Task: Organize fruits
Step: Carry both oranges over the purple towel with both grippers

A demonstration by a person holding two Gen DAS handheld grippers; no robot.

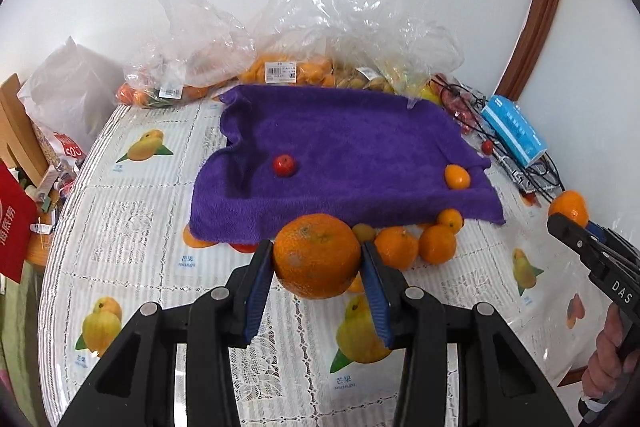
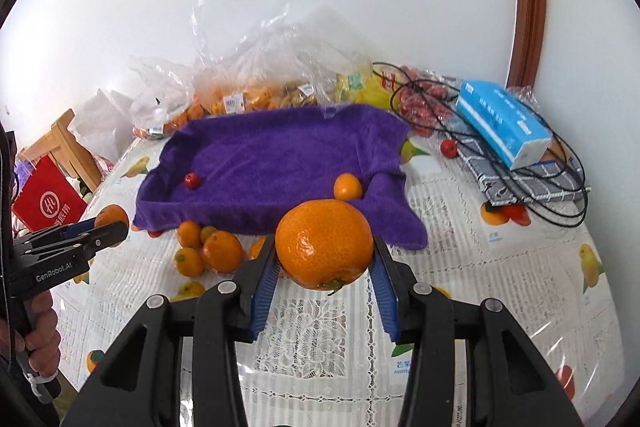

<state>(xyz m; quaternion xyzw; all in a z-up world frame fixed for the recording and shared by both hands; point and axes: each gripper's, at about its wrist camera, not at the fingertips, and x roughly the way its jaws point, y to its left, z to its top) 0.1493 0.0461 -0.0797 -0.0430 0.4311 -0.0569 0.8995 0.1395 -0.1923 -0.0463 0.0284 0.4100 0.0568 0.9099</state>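
Observation:
My left gripper [image 1: 317,259] is shut on a large blemished orange [image 1: 316,255] held above the table in front of the purple towel [image 1: 344,155]. My right gripper [image 2: 324,251] is shut on a smooth orange [image 2: 324,243], also in front of the towel [image 2: 272,155]. A small red fruit [image 1: 284,165] and a small orange [image 1: 457,176] lie on the towel. Several small oranges [image 1: 416,243] lie at the towel's front edge. The right gripper shows at the right of the left wrist view [image 1: 576,223], and the left gripper shows at the left of the right wrist view [image 2: 108,227].
Clear plastic bags of fruit [image 1: 288,67] are piled behind the towel against the wall. A blue tissue box [image 2: 504,123], black cables [image 2: 532,187] and a checked cloth lie at the right. A wooden chair [image 2: 64,147] and a red bag [image 2: 44,199] stand left of the table.

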